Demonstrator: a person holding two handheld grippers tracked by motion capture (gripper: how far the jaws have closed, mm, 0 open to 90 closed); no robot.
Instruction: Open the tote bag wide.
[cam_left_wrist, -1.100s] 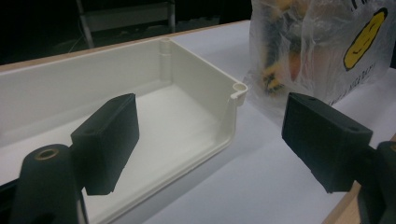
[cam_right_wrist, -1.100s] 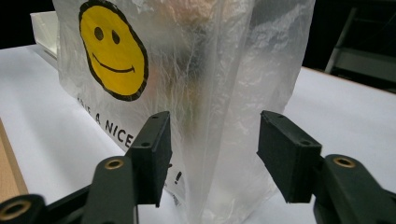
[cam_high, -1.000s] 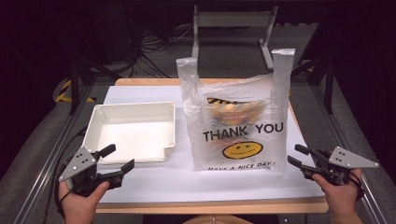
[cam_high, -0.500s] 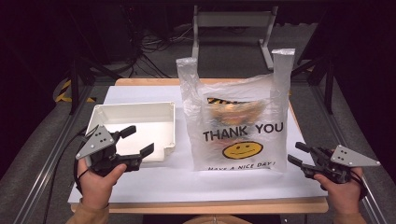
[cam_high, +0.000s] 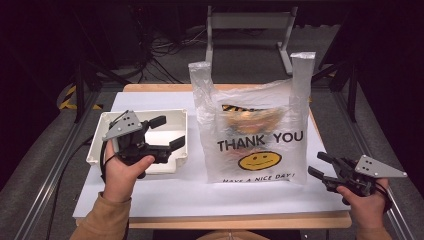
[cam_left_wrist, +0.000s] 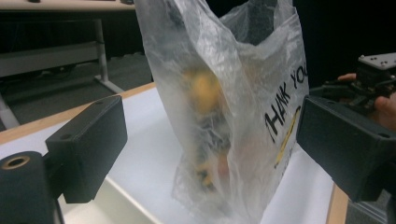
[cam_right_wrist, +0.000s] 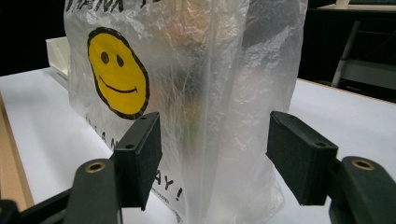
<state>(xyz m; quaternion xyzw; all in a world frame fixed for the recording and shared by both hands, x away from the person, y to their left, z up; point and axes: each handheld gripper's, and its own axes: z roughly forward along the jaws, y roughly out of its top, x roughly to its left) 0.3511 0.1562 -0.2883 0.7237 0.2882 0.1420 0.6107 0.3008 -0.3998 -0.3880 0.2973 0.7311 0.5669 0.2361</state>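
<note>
left tongs (cam_high: 169, 132) released and just opening wider above white tray (cam_high: 107, 122), right tongs (cam_high: 317, 165) released, opening beside upright plastic bag (cam_high: 252, 135), nothing gripped

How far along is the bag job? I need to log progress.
Done: nothing visibly; the bag stands upright with food still inside, and the tray holds nothing. In hand: the left gripper over the tray, the right gripper beside the bag, jaws just opening, both holding nothing. Left: probably unloading into the tray.
</note>
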